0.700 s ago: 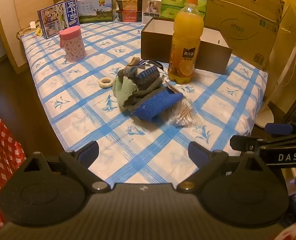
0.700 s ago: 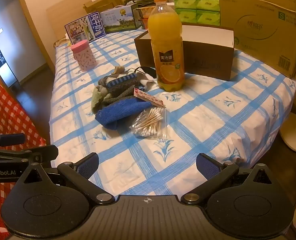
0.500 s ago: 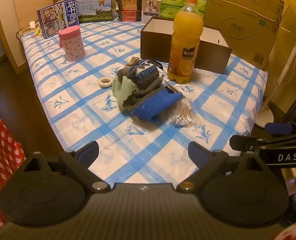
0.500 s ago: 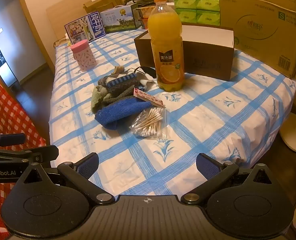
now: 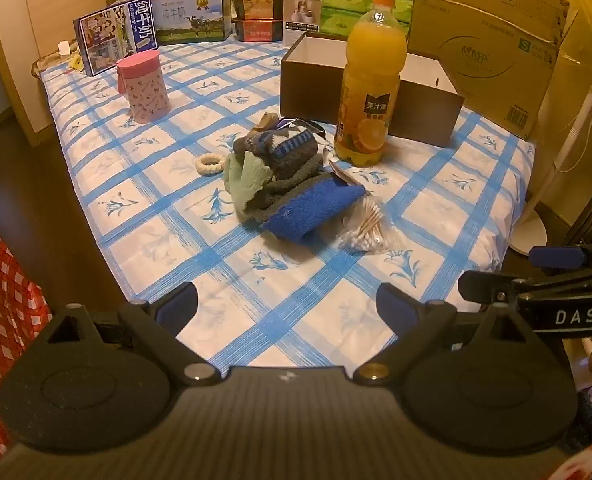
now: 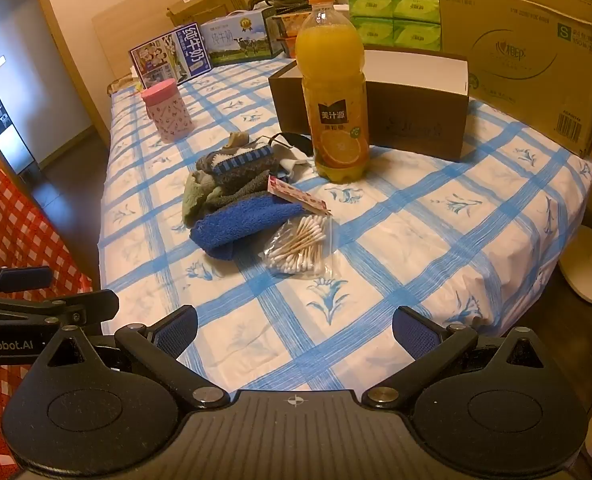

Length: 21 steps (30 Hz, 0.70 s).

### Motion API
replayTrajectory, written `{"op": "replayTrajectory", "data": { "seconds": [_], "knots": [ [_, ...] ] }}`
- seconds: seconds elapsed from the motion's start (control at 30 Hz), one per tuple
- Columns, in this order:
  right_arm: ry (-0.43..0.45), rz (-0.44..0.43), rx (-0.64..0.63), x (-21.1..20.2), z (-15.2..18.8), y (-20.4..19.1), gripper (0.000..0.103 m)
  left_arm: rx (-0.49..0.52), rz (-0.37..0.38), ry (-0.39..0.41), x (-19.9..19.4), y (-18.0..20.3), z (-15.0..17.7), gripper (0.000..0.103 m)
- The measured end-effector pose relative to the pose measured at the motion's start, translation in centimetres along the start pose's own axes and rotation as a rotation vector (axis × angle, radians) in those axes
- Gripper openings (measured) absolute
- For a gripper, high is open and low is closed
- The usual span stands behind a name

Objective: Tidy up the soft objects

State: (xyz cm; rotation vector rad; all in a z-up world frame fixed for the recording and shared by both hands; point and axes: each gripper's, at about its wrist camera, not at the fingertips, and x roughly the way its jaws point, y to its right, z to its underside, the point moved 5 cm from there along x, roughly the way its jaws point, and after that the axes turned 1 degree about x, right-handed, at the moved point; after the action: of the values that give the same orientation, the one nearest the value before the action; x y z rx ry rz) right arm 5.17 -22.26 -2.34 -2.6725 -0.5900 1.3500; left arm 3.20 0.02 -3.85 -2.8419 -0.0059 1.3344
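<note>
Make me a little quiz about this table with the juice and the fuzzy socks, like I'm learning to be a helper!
1. True or false: the left tool is holding the blue towel.
2. What stands right in front of the brown box? A) pink cup B) orange juice bottle C) bag of cotton swabs
3. Fill in: the bag of cotton swabs lies beside the ____ towel.

Key:
1. False. Both it and the right tool are open and hold nothing.
2. B
3. blue
</note>
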Motion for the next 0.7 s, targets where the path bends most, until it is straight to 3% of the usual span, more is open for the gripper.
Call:
{"op": "replayTrajectory", "data": {
  "seconds": [0.7],
  "knots": [
    [-0.002,0.000,0.001,0.20,-0.13,0.02,0.103,0.001,0.003,0.001,0.86,0.75,0.46,0.095]
  ]
}}
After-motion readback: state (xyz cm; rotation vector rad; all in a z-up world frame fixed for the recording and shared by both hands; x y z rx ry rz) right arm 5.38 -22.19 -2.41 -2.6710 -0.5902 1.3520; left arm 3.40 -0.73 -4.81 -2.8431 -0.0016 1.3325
